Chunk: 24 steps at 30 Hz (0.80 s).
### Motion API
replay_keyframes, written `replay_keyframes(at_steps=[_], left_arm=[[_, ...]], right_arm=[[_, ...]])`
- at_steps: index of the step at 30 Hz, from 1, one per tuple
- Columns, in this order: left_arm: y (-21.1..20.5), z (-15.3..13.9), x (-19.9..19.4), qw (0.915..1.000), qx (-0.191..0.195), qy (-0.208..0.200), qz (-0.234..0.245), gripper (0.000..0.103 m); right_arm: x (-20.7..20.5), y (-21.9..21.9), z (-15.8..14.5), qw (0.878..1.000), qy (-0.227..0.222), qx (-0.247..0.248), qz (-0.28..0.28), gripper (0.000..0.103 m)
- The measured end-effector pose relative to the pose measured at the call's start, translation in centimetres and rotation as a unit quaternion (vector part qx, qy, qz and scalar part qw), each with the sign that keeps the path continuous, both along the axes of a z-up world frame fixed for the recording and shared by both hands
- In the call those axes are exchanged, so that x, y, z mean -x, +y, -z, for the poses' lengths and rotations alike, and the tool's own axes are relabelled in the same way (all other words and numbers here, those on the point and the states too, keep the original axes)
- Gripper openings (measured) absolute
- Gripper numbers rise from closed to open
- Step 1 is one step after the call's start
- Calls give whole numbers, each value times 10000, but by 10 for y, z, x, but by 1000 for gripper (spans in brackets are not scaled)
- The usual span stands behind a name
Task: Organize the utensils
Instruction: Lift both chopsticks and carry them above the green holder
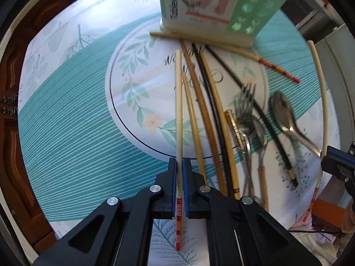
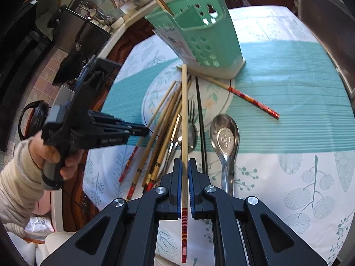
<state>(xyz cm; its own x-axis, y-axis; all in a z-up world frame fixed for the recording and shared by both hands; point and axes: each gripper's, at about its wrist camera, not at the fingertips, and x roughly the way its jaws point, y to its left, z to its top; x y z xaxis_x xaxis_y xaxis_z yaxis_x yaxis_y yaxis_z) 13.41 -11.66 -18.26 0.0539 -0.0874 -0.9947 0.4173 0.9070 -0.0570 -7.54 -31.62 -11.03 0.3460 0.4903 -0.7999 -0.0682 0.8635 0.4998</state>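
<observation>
The left gripper [image 1: 179, 166] has its fingers closed on a pale chopstick with red-striped end [image 1: 178, 115], which runs straight between the blue pads and points over the table [image 1: 66, 122] toward the green utensil holder [image 1: 221, 6]. The right gripper [image 2: 184, 170] holds a second pale chopstick w/ red-striped end [image 2: 184, 119] the same way, fingers narrow on it, tip near the base of the holder. The holder stands upright at the far side of the table; one chopstick already sticks out of its top in the right wrist view. Between grippers & holder lies a loose pile on the leaf-print tablecloth [image 2: 299, 133]: several brown bamboo chopsticks [image 1: 199, 102], two black chopsticks [image 1: 210, 102], a fork [image 1: 245, 102], a small spoon under it, and a large metal spoon [image 2: 225, 137] a bit apart to the right. One more red-tipped chopstick [image 2: 250, 98] lies across, its pale end touching the holder's base. In the right wrist view a hand [image 2: 47, 155] in a cream sleeve grips the left gripper's handle.
</observation>
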Motion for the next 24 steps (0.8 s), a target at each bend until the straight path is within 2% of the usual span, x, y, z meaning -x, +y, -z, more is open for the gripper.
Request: replay_keyframes(at_steps=[2,6,10,14,18,20,23,24], left_arm=[[6,-18,9,9991,207,-377,-25,3],[13,-65,22,9906,542,-1243,-182,3],[9,-121,14,9717,879,-2169,-326,3],[4,-175,-14,9469,1158,-2934,-619,3],[-2,-217,-45,9135,1415,-3675,-1022,3],[-5,-228,-60,8956,1613,-3962,-1224,3],[-7,-233,-80,8733,1888,-4218,-1540,3],[-7,-231,-84,8693,1935,-4250,-1619,3]], right_arm=[[1,-1,-11,9996,-255,-86,16,5],[-4,-1,-39,9967,-797,-152,78,5],[-22,-2,-74,9888,-1456,-163,296,5],[-52,-8,-111,9752,-2105,-96,675,5],[-93,-12,-146,9472,-2936,74,1284,5],[-108,-11,-155,9348,-3203,104,1528,5],[-132,-10,-159,9133,-3614,178,1871,5],[-138,-9,-159,9087,-3695,206,1934,5]])
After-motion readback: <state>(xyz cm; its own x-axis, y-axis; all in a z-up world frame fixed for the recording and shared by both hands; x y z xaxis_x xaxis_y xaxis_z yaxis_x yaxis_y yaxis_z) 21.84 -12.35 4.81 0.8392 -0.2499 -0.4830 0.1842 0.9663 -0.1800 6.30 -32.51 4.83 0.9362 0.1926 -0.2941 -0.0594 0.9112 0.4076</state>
